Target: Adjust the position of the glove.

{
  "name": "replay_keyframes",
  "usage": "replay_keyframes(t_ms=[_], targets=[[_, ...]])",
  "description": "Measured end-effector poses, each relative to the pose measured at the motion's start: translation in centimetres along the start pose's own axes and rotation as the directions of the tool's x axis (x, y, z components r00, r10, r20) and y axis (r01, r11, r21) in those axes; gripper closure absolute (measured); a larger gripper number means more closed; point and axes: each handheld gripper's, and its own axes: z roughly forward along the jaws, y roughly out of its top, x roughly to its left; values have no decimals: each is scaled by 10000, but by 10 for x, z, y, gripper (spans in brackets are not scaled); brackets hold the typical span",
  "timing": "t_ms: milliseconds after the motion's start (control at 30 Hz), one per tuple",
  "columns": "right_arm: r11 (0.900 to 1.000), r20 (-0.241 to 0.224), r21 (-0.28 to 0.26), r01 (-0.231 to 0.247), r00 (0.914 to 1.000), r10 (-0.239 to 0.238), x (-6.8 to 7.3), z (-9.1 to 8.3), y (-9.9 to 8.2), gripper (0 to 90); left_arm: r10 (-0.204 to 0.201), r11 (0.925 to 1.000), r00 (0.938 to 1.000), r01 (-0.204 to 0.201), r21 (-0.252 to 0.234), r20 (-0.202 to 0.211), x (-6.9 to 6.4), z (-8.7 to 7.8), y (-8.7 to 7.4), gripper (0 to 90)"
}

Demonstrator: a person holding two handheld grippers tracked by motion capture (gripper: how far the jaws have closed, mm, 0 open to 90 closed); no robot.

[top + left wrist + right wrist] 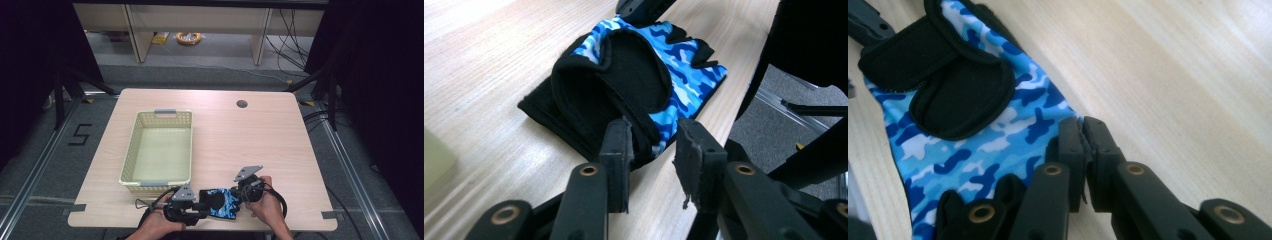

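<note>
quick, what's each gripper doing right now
Left gripper: open, jaws apart at the glove's cuff edge.
Right gripper: shut, at the glove's edge; a grip cannot be told.

Hand-held gripper pinches glove edge — tabletop.

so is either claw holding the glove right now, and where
The right claw is pinched shut on the glove at its finger-end edge. The left claw stands open around the cuff, not gripping.

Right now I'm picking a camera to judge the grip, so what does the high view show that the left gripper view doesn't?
High view: the yellow basket, the table's cable hole, both hands. Left gripper view: the left hand-held gripper with a gap between its jaws, the cuff edge of the blue camouflage glove between them. Both: glove and wooden table.
</note>
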Motion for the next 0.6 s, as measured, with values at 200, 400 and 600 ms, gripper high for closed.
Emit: replay_keyframes(t_ms=[200, 400, 600], targets=[[9921, 339, -1242, -166, 9992, 209, -7, -17, -3, 710, -460, 9974, 9989, 456, -557, -66, 7, -16, 2, 554], [9672, 224, -1789, -1805, 9820, 1874, 0, -40, -22, 611, -907, 9936, 9945, 869, -722, -520, 19, -27, -3, 521], [9516, -377, -1574, -2640, 9645, 2614, 14, -31, -32, 539, -1470, 9876, 9867, 1425, -654, -689, 21, -20, -4, 523]])
